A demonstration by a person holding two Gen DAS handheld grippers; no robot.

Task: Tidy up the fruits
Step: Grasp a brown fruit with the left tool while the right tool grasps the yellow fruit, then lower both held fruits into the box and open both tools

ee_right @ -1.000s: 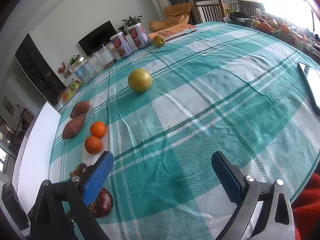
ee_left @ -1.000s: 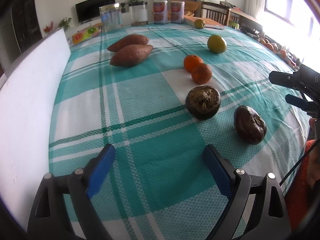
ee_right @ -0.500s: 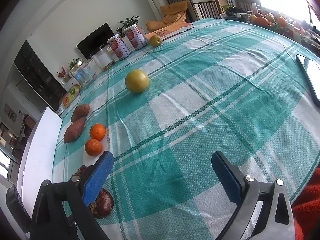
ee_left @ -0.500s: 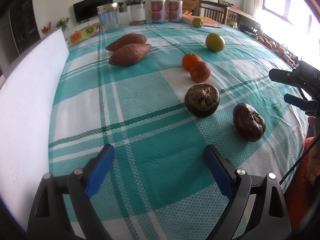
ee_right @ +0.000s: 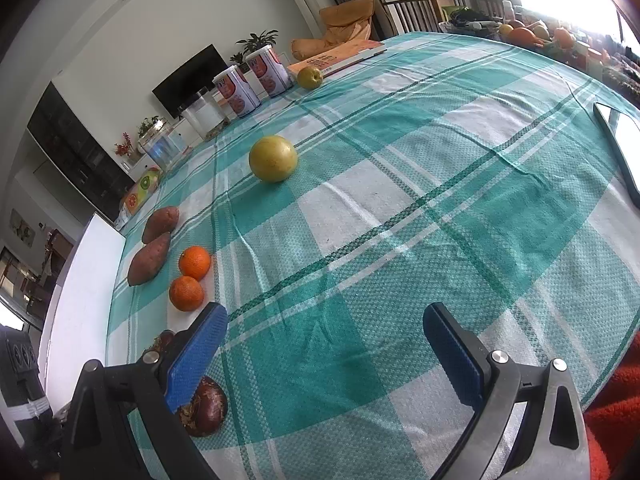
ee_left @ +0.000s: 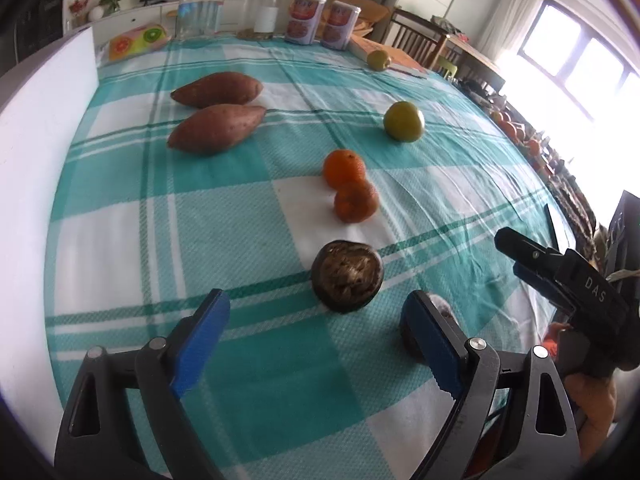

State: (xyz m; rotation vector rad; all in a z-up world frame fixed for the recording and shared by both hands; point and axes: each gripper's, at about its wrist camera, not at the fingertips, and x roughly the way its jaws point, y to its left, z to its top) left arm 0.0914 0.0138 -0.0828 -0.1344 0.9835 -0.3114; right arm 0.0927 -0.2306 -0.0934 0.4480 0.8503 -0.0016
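Ahead of the left gripper [ee_left: 316, 316], jaws spread and empty, sits a dark wrinkled fruit [ee_left: 347, 276]; a second dark fruit [ee_left: 442, 308] hides behind its right finger. The right gripper [ee_right: 325, 334], likewise agape, half-covers that fruit.

I see a table covered by a teal checked cloth [ee_left: 248, 216]. Resting on it: two sweet potatoes [ee_left: 216, 128], two oranges [ee_left: 344, 168], two dark fruits [ee_left: 347, 276], a yellow-green fruit [ee_left: 403, 121], two cans [ee_left: 322, 24], a book [ee_right: 340, 58], and a phone [ee_right: 622, 148].
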